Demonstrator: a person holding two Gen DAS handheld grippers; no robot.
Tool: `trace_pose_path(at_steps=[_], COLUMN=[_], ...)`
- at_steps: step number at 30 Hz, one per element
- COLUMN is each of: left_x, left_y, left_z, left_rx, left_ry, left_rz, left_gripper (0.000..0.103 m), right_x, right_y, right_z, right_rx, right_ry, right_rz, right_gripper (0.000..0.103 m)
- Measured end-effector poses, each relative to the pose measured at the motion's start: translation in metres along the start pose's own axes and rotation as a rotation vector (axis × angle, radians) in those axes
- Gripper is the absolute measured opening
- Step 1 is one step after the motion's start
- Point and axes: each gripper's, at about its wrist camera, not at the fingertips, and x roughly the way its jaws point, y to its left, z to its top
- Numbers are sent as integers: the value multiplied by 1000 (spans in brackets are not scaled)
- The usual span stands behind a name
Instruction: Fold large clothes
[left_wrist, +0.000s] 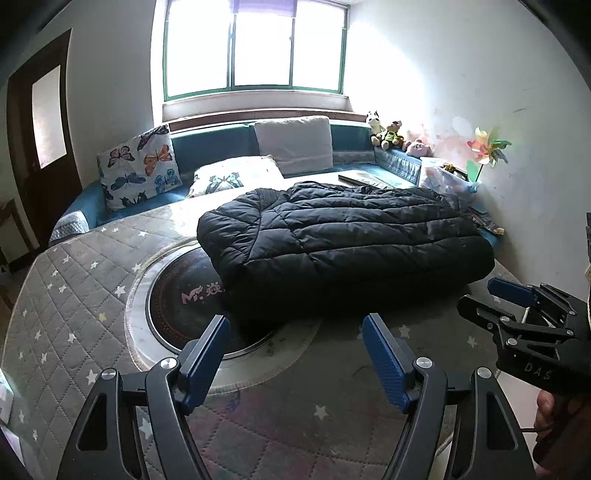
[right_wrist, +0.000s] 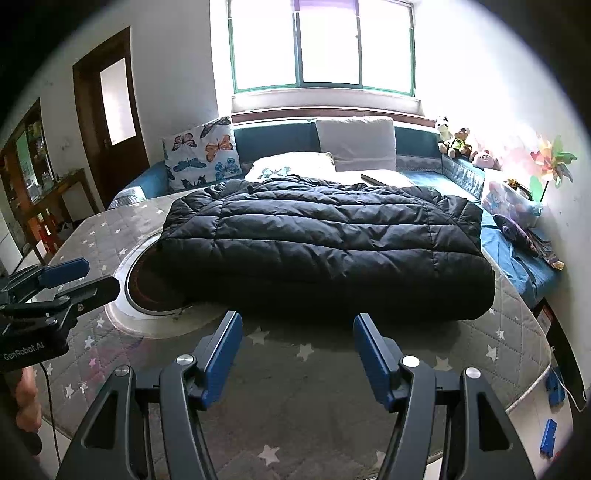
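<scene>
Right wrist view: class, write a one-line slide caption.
Open right gripper faces a folded black puffer jacket on a star-quilted table.

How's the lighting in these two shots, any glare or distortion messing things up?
Left wrist view: the window is blown out, washing out the right wall; the black jacket reads dark yet its quilting shows. Right wrist view: same glare from the window; fisheye bends the table edges, corners vignette black.

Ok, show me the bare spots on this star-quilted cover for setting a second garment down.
Bare: the star cover between the black puffer jacket and the near edge, and its left side beyond the round inset. Crowded: the sofa end with butterfly cushions.
</scene>
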Motion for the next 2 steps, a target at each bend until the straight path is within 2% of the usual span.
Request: trace_pose_path(at_steps=[2], left_x=[-2], left_y=[-1], left_z=[0], left_rx=[2], left_ry=[0], left_rz=[-2], left_gripper=[79], right_x=[-1], right_y=[1], right_z=[0], right_rx=[-5], right_ry=[0], right_rz=[1], right_gripper=[69])
